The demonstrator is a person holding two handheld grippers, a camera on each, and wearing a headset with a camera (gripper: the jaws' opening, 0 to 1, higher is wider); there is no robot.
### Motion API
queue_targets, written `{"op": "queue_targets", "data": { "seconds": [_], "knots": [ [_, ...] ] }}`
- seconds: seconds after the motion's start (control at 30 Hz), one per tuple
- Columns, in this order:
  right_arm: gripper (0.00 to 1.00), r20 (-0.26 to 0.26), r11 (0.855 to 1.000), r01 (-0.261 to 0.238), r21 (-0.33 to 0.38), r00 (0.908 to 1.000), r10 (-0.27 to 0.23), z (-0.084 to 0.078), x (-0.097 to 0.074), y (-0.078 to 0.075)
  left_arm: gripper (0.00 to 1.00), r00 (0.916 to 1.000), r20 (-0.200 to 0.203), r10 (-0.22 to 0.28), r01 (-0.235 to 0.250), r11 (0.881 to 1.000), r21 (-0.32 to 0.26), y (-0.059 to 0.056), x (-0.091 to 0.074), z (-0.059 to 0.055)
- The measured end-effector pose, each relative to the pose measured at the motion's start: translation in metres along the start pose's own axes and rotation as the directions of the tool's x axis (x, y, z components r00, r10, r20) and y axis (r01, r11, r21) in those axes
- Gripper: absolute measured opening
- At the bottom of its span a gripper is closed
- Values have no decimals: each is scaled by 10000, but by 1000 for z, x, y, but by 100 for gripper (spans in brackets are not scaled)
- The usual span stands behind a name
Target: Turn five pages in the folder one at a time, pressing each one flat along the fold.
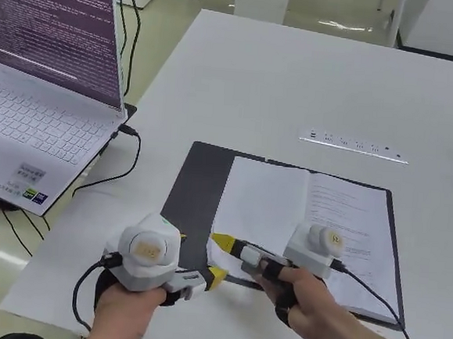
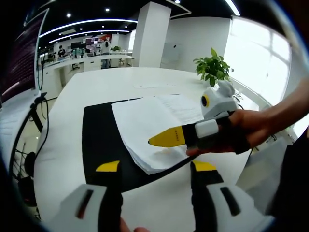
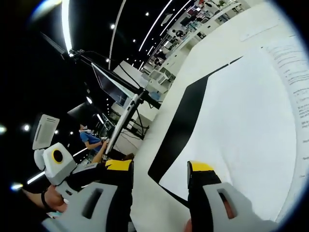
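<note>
**Grippers at the near-left corner, fold off to the right**

Nearest the head camera, both grippers are held low over the near edge of the work. The white table (image 1: pixel 281 79) carries the open folder (image 1: pixel 197 191), which lies ahead of the person with its black cover exposed on the left. On the cover lies a blank white leaf (image 1: pixel 259 207), and beside that a printed page (image 1: pixel 352 219). The fold (image 1: pixel 307 195) between them has its long axis running away from the person, slightly slanted.

The right gripper (image 1: pixel 225 242) reaches leftward across the near edge of the blank leaf. In its own view its 2 jaws stand apart with nothing held, 1 over the leaf's corner and 1 off the paper. I cannot tell whether it touches the sheet.

The left gripper (image 1: pixel 212 277) hovers just off the folder's near edge, pointing towards it. Its jaws are also spread and empty.

The fold lies to the right of both tips. The right gripper looks the nearer, so pressing probably means sweeping it right, then along that axis.
</note>
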State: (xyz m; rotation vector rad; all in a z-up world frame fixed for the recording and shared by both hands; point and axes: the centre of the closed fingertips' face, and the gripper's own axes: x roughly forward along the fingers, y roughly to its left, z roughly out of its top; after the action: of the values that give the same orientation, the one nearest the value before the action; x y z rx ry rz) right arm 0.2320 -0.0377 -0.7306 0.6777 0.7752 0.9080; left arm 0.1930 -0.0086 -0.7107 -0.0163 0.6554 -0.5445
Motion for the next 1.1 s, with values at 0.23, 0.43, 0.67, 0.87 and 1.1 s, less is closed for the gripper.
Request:
{"op": "queue_targets", "data": {
  "seconds": [0.23,0.43,0.67,0.87,1.1],
  "knots": [
    [40,333,9987,273,-430,9991,-258,9,-33,-5,45,9999,0,-103,103,9998,189,3,15,6],
    [38,595,9976,609,-323,9965,-589,8,-59,-14,33,9996,100,-250,249,9997,88,4,25,11],
    [36,865,9957,916,-119,9922,-902,3,-81,-21,17,9990,-66,-439,438,9990,-78,3,42,5],
    [35,984,9934,1143,113,9885,-1149,-3,-93,-30,11,9969,-582,-526,525,9986,-41,5,56,-11],
    [34,986,9913,1302,179,9864,-1313,-9,-103,-36,1,9956,-868,-349,309,9984,-467,13,65,-24]
  ]
}}
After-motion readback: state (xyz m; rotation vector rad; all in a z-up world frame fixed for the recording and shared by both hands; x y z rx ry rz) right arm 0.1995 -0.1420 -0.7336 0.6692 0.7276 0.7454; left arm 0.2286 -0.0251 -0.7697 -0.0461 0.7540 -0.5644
